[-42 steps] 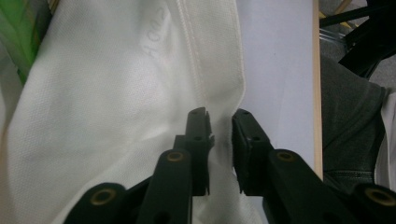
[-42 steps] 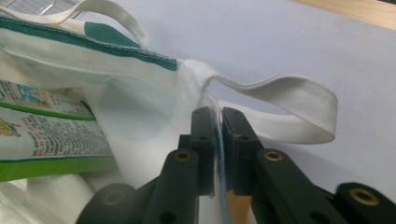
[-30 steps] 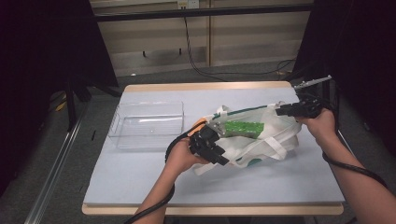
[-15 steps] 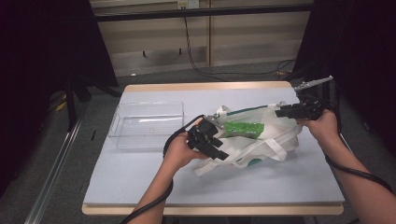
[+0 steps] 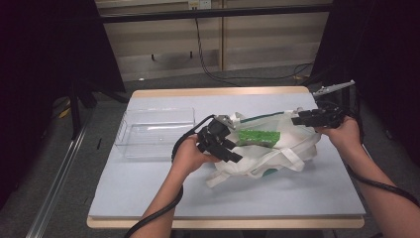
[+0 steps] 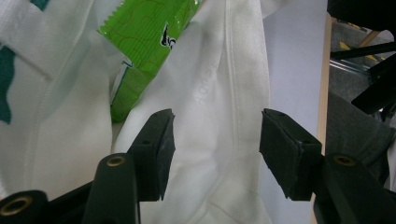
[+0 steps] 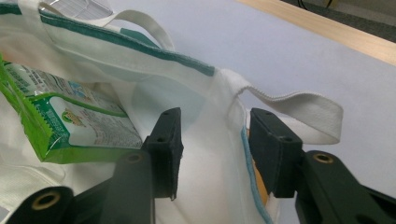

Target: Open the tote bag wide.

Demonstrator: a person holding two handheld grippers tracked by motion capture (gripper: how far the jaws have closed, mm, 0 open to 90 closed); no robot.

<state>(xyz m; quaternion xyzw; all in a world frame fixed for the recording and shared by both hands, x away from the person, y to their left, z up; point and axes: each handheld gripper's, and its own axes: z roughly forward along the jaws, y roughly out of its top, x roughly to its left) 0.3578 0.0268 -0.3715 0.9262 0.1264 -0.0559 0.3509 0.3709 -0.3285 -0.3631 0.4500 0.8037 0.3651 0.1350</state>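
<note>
Tote bag cloth is seen between the jaws of both tools. In the left gripper view the left tool is held with its jaws wide apart. White fabric of the bag lies in the gap but is not pinched. In the right gripper view the right tool is likewise spread, and the bag's teal-edged rim and side seam are straddled by it. Whether the cloth is brushed by either pad cannot be told for certain from that angle.

Just beyond the left jaws, a green snack packet is seen poking out of the bag's mouth. From the right tool it is seen lying inside, near the opening, with a white handle strap looped off to the side.

From above, the bag is found slumped on the blue desk, right of centre. A clear plastic tray is set apart on its left.

Since a second ago little has been altered. The left tool has been eased slightly further onto the bag's near edge, while the right tool, the bag and the packet have stayed put. Nothing has yet been grasped. The mouth is probably being readied for opening, so that the packet can be taken out.
</note>
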